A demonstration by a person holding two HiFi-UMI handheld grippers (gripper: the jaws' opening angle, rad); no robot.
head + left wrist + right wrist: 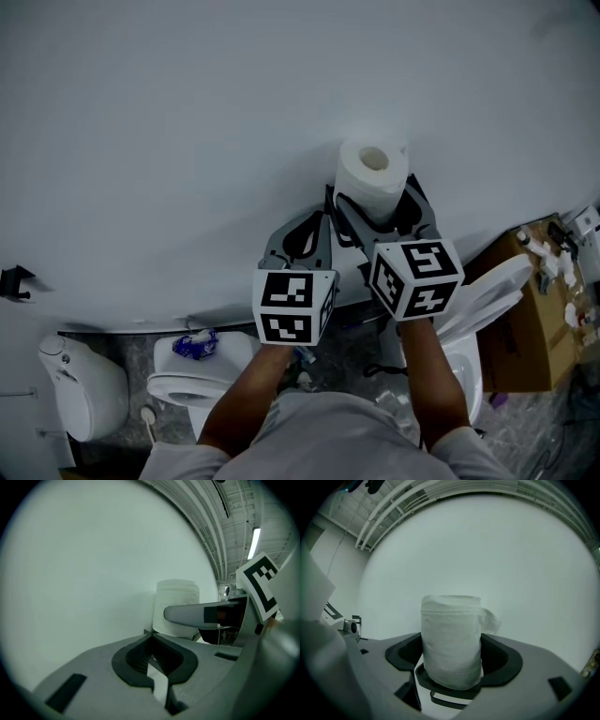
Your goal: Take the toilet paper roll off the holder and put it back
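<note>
Hovering left gripper (314,225): raised before the white wall (169,131), just beside the right gripper at its 9 o'clock.
Left fingers (133,660): drawn in to a narrow slit, with nothing between them and touching nothing.
Toilet paper roll (372,178): in the air before the wall, clamped in the right gripper, at 12 o'clock from that gripper's marker cube.
Roll's long axis: in the right gripper view it stands upright, running from 6 to 12 o'clock. In the head view the open core faces up toward the camera.
Loose paper tail (491,618): sticks out from the roll's upper side toward 3 o'clock.
Right gripper (380,214): pointed at the wall with its marker cube toward the person.
Right fingers (504,658): closed on the roll's lower end, with the dark pads pressed to its sides at 9 and 3 o'clock.
Cardboard box (520,319): on the floor at 3 o'clock, well apart from both grippers.
</note>
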